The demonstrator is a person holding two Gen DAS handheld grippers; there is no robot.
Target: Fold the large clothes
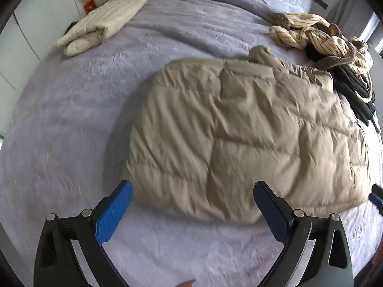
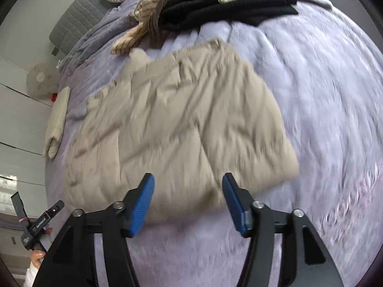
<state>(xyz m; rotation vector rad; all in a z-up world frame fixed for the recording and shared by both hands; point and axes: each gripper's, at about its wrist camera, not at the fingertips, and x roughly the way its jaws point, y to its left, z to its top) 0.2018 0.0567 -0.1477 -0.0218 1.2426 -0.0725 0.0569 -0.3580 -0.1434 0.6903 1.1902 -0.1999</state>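
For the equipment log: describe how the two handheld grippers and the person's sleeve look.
Both the left gripper and right gripper have black angular frames with silver pivot bolts and textured blue pads on their fingers. In the right wrist view, a white sleeve shows.

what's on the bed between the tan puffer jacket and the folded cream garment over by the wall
Nothing: between the tan puffer jacket and the folded cream garment, the left wrist view shows only bare purple blanket.

Under my left gripper and right gripper, bare lilac fleece bedspread gives open passage. Ahead, the folded beige quilted puffer jacket blocks; beyond it, the heap of striped cream and black clothes.
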